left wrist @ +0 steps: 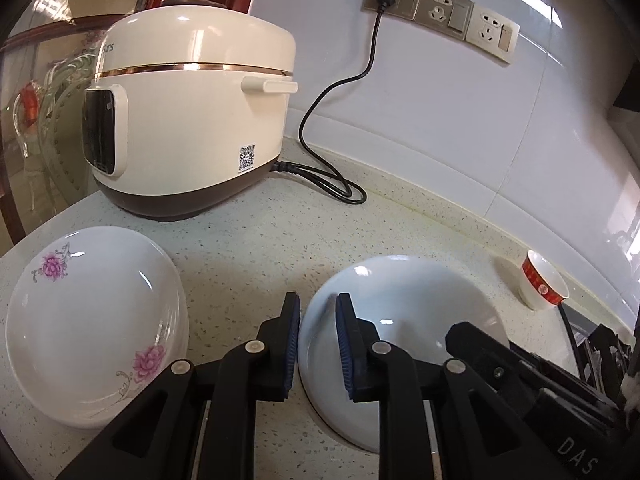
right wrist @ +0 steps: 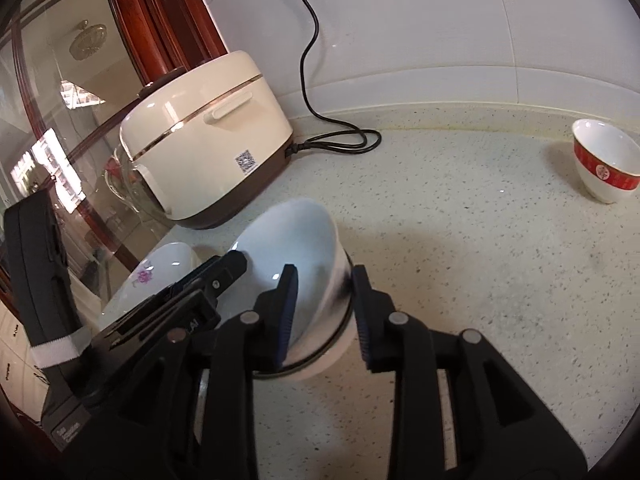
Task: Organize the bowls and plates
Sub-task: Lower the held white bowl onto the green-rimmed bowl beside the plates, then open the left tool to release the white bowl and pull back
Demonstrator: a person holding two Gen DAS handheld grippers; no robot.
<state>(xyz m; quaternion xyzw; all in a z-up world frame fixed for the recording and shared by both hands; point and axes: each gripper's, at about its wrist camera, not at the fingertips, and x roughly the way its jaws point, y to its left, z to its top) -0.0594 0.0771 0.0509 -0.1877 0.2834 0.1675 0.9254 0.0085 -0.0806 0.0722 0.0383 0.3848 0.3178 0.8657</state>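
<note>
Your left gripper (left wrist: 318,344) points down at a slant over the near left rim of the bowl (left wrist: 400,300). One blue pad sits against the outer wall and the other lies inside. The gap is narrow, but you cannot tell whether the pads actually press on the rim.

Your right gripper (right wrist: 325,316) comes in at a similar downward slant on the bowl's right side. It straddles the rim too, with its left pad inside and its right pad just outside the white wall. Its jaws stand partly apart and the pads do not squeeze the wall. The bowl looks smeared in this view. From the left camera you see one black finger of the right gripper reaching over the bowl's far right side.

The pale bowl stands on the speckled counter (left wrist: 260,248), between your two hands. Just left of it, near the counter's edge, lies a stack of plates (left wrist: 96,320) with pink flowers, apart from the bowl.

Further right, near the wall, a small cup (left wrist: 542,280) with a red band stands alone.

At the back left sits a cream cooker (left wrist: 192,120) with a brown base. Its black cord (left wrist: 332,184) loops on the counter and climbs to the sockets (left wrist: 440,12) on the white wall.
</note>
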